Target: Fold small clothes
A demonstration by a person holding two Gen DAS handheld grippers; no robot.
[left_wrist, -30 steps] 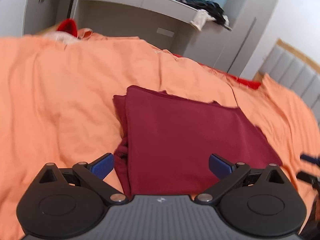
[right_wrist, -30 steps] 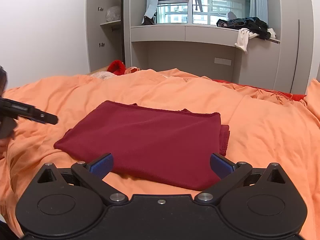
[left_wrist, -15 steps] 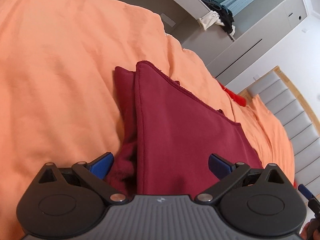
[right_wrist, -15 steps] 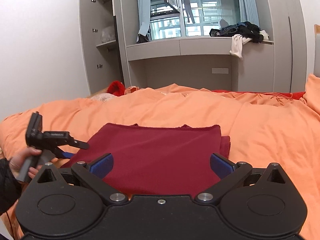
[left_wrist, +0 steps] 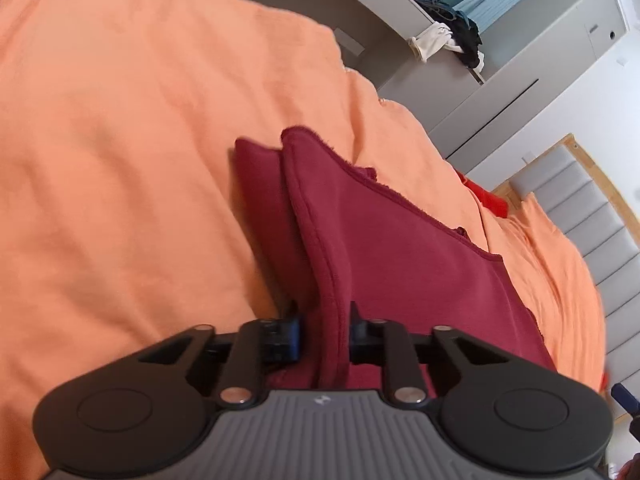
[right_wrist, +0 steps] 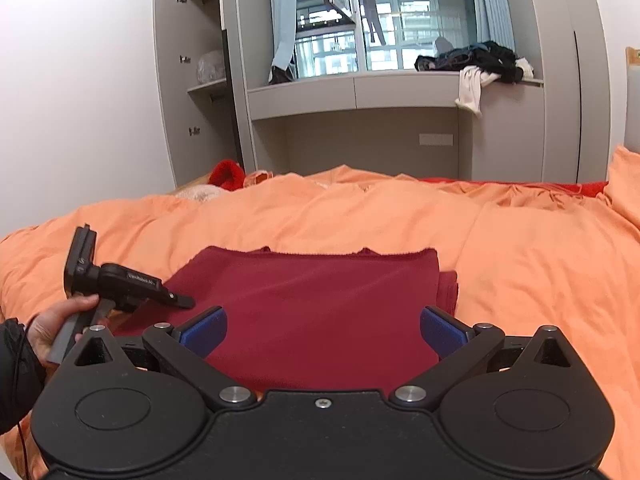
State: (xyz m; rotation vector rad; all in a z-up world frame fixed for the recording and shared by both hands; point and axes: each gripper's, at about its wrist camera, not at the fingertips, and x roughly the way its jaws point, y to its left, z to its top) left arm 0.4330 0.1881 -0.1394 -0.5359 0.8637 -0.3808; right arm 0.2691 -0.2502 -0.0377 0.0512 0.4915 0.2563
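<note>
A dark red folded garment (left_wrist: 400, 264) lies on the orange bedspread (left_wrist: 140, 140). My left gripper (left_wrist: 325, 330) sits at its near left corner, the jaws closing with a bunched fold of the red cloth pinched between the blue pads. In the right wrist view the same garment (right_wrist: 320, 300) spreads flat ahead. My right gripper (right_wrist: 323, 330) hovers open over its near edge with nothing gripped. The left gripper (right_wrist: 182, 301) shows there at the garment's left corner, held by a hand (right_wrist: 60, 324).
The orange bedspread (right_wrist: 520, 260) covers the whole bed, rumpled toward the far side. A red plush thing (right_wrist: 226, 174) lies at the far left edge. Grey cabinets and a window ledge with a heap of clothes (right_wrist: 480, 64) stand beyond. A padded headboard (left_wrist: 592, 216) is at the right.
My left gripper dropped down to the garment's left corner, rolled, and its jaws went from wide apart to pinched on the cloth edge. The right gripper stayed put and open.
</note>
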